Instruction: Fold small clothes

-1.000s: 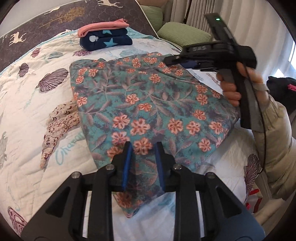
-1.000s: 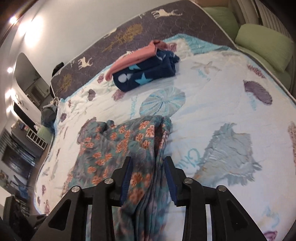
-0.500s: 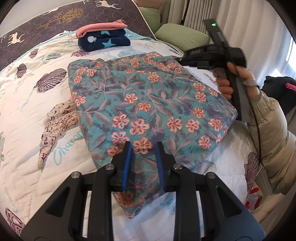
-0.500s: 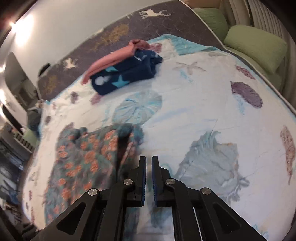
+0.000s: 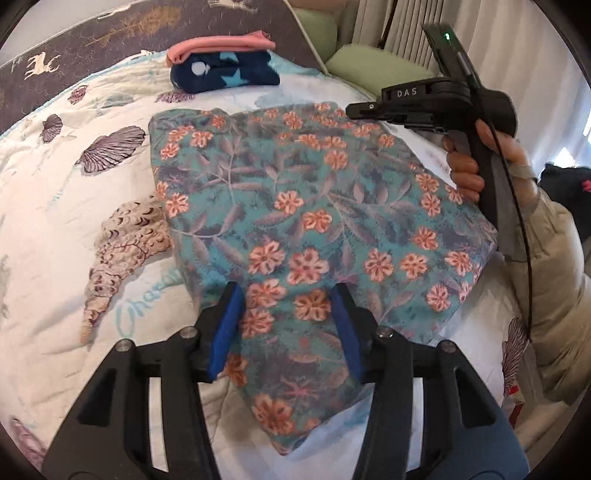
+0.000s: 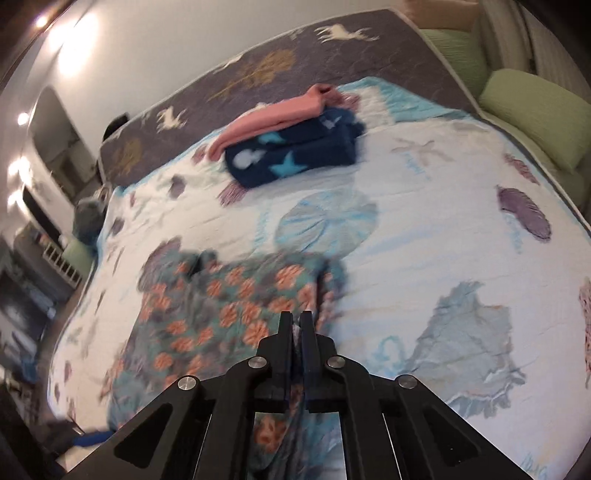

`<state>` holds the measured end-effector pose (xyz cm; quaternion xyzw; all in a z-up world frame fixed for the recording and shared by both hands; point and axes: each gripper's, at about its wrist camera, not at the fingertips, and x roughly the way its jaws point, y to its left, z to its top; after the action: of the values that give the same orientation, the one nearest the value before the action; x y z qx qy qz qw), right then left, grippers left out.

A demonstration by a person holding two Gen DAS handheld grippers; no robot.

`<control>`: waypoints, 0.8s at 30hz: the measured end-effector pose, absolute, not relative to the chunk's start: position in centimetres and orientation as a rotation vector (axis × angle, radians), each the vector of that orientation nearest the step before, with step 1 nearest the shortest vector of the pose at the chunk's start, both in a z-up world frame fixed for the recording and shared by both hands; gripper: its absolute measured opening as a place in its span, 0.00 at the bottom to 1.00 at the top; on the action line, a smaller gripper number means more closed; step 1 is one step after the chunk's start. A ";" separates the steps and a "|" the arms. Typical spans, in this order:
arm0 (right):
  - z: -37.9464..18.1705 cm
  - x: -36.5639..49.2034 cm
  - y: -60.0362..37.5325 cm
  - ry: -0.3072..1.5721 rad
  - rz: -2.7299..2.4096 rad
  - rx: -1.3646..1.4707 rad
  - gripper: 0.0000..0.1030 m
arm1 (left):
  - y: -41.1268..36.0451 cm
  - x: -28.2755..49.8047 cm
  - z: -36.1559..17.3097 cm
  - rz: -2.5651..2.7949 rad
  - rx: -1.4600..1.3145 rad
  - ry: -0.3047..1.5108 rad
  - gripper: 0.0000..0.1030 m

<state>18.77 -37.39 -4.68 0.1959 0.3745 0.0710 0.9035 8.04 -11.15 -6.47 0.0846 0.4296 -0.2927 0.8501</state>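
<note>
Lying flat: floral garment (image 5: 303,206), teal with orange flowers, folded into a broad slab on the bed quilt (image 5: 55,206), one narrow corner pointing toward the left wrist camera
Left gripper (image 5: 288,314): low over the near corner of the floral garment, jaws just spread wider, blue pads (image 5: 227,328) standing on either side of the cloth without pressing it
Right gripper (image 6: 295,325): jaws pressed together, nothing clearly between them; in the right wrist view tips sit above the right edge of the floral garment, contact with the cloth impossible to tell through the blur
Right gripper from the left wrist view: held level over the far right corner of the garment, gripped by a hand (image 5: 469,166) coming out of a pale padded sleeve (image 5: 554,295), black cable (image 5: 517,206) hanging along the handle, green light lit on top
Folded pile: navy star-print garment (image 5: 225,74) with a pink garment (image 5: 218,46) on top, well apart from the floral garment, near the far end of the bed
Bed: white quilt printed with shells, dark deer-print cover (image 5: 92,40) beyond it
Beside the bed: green cushions (image 6: 532,114) along the right edge, pale curtains (image 5: 406,33) behind
</note>
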 end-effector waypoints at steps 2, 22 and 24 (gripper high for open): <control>-4.2 18.7 -39.3 0.735 0.076 0.411 0.01 | -11.0 7.9 -6.3 -0.619 0.178 0.901 0.51; -6.7 18.2 -41.7 0.881 0.056 0.468 0.04 | -10.7 7.3 -6.4 -0.616 0.173 0.884 0.51; -6.5 16.7 -42.2 0.847 0.140 0.522 0.05 | -10.5 7.3 -6.4 -0.624 0.164 0.881 0.51</control>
<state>16.72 -42.15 -6.48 0.2501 0.4059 0.0673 0.8765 7.29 -10.47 -6.36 0.0778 0.4190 -0.2968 0.8546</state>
